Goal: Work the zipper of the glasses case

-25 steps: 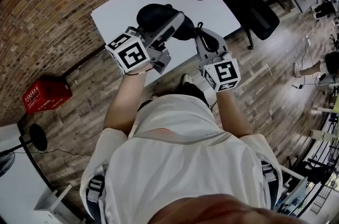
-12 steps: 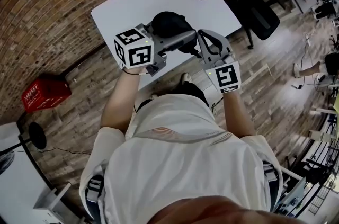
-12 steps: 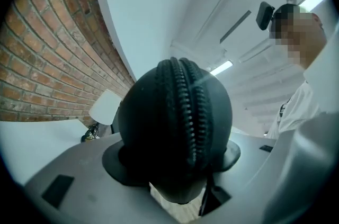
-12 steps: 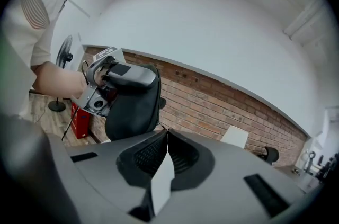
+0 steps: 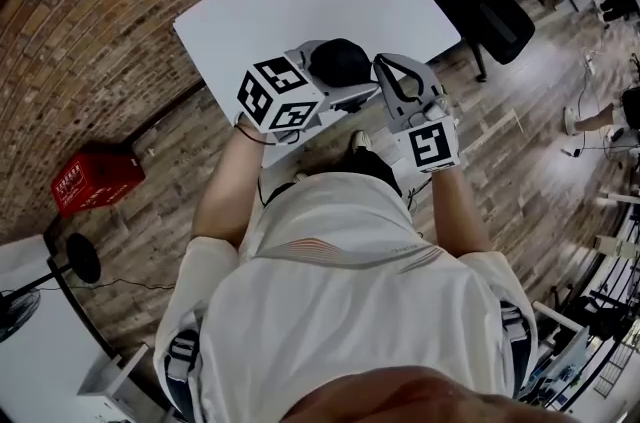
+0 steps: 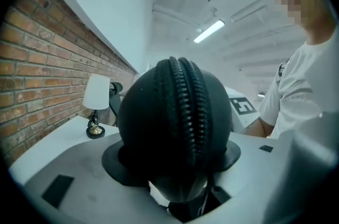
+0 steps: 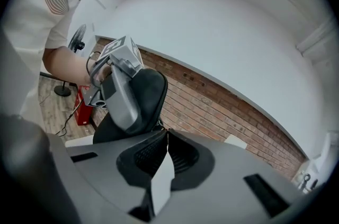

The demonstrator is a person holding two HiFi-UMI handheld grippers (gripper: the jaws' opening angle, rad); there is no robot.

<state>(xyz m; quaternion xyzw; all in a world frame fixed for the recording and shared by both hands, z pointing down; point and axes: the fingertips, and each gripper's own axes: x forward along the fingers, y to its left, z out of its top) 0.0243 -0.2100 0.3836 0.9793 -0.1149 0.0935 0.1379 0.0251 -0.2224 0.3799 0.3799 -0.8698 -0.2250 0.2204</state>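
The person is standing at the near edge of the flat white table and is holding a gripper in each hand.

The left gripper is holding the black rounded glasses case up in the air, just above the near edge of the table. Its jaws are standing wide, one on each side of the case, and they are squeezing it. In the left gripper view the case is filling the whole gap between the jaws. The black toothed zipper is running up the middle of the case and is facing that camera.

The right gripper is hanging just beside the case, also above the near edge of the table. Its jaws are pressed tight together. Their tips are sitting right at the lower edge of the case. I cannot tell if they are pinching the zipper's little pull tab.

A small lamp with a white shade is standing at the far edge of the table. A red plastic box is lying on the wooden floor, well apart from the table, by the brick wall.
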